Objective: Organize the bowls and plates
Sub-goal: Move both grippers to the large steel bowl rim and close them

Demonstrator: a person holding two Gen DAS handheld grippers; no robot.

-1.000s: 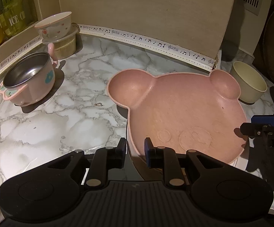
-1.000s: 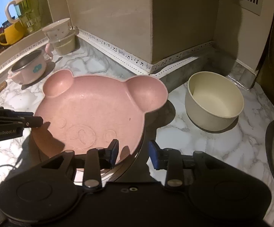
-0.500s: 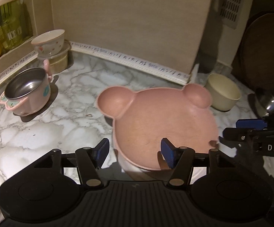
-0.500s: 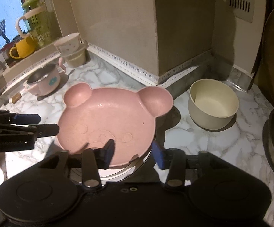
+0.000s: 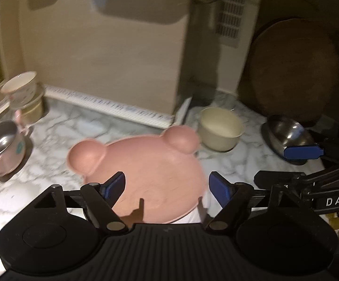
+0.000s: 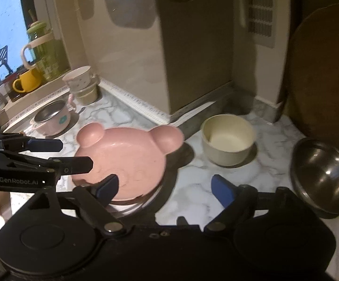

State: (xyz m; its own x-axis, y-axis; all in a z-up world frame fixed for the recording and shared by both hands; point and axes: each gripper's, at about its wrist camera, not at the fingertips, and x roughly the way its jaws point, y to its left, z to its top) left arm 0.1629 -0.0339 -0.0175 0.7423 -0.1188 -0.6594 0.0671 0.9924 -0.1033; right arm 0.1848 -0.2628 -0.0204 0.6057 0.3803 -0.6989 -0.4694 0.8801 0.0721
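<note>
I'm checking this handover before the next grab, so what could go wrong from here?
1. The pink bear plate sits on a stack that shows only at its near edge; if off-centre, it may slide.
2. Both grippers, left and right, have just been opening, nothing between the pads; they sit close and could collide.
3. The steel bowl looks tilted beside the right gripper; a sweep could knock it.

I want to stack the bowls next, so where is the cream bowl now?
The cream bowl stands on the marble counter, right of the pink bear plate and left of the steel bowl.
</note>
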